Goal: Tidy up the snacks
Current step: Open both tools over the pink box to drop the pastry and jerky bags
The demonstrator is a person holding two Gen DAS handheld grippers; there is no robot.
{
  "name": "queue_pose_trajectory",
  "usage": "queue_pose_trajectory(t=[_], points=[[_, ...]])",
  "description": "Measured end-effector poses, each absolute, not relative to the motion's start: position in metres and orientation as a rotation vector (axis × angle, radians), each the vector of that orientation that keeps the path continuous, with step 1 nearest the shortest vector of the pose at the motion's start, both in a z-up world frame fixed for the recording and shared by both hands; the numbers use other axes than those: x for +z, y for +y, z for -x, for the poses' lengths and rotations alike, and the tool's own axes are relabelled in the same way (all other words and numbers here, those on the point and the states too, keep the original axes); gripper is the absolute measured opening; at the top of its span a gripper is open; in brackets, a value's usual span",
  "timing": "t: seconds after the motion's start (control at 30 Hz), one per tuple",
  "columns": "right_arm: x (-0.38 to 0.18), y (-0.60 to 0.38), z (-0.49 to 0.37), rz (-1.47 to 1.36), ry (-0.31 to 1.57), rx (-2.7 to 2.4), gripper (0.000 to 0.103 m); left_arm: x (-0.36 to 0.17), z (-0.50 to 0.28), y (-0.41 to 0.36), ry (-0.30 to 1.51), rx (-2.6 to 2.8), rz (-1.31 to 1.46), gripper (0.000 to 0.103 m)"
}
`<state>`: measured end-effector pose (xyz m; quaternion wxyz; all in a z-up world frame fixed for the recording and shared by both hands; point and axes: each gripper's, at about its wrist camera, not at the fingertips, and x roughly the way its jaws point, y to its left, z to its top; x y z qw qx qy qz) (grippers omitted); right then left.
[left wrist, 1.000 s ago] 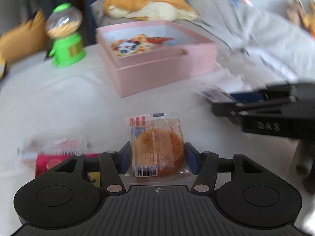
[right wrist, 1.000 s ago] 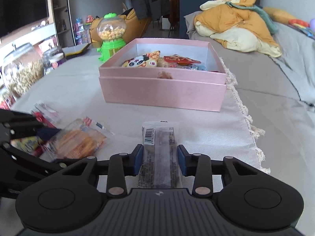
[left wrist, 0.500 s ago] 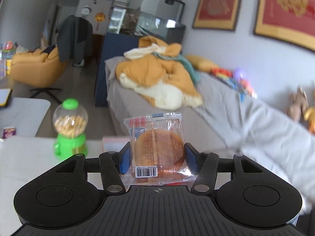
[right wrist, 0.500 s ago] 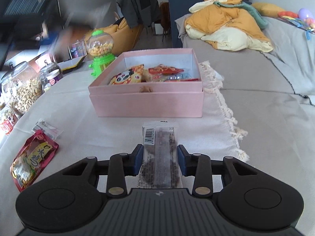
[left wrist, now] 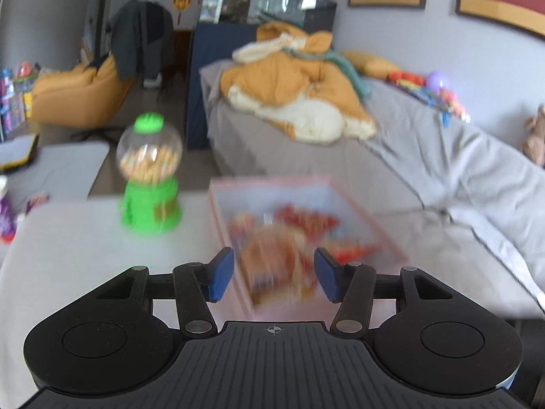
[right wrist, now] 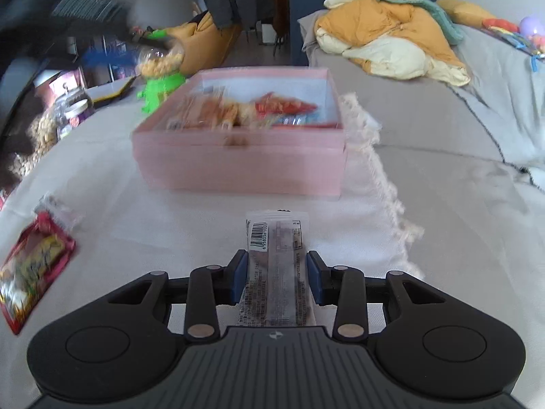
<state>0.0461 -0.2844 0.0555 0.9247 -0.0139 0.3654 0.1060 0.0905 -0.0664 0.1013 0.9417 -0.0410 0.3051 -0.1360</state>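
My left gripper (left wrist: 274,277) is open above the near end of the pink box (left wrist: 381,235). The round cake packet (left wrist: 277,272) is a blur between and below the fingers, dropping among the snacks in the box. My right gripper (right wrist: 276,281) is shut on a long clear snack bar packet (right wrist: 276,266) with a barcode, held over the white cloth in front of the pink box (right wrist: 238,163). The blurred packet also shows in the box in the right wrist view (right wrist: 204,112).
A green gumball machine (left wrist: 150,177) stands left of the box. A red and yellow snack packet (right wrist: 30,272) lies on the cloth at the left. Glass jars (right wrist: 64,112) stand at the far left. A grey sofa (right wrist: 477,102) runs along the right.
My left gripper has opened and let go of the cake packet, which falls into the pink box. My right gripper has moved a little closer to the box, still holding the bar.
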Motion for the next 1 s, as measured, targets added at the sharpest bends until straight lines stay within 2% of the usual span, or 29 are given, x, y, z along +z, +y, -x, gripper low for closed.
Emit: queue_pose_trajectory(t=[0.33,0.4,0.47,0.53,1.0], points=[[0.205,-0.269,-0.125,-0.003,0.542,0.196,0.037,0.083,-0.046,-0.066,0.717,-0.267,0.026,0.057],[0.213,-0.262,-0.145,0.004,0.549,0.201,0.043,0.081,-0.046,-0.063,0.726,-0.252,0.03,0.057],[0.209,-0.259,-0.161,-0.02,0.598,0.188,0.056,0.079,-0.045,-0.057,0.731,-0.247,0.035,0.057],[0.197,-0.255,-0.175,-0.038,0.662,0.187,0.061,0.077,-0.044,-0.053,0.729,-0.237,0.026,0.057],[0.094,-0.231,-0.129,-0.01,0.852,0.285,0.062,0.055,-0.041,-0.009,0.747,-0.19,0.06,0.057]])
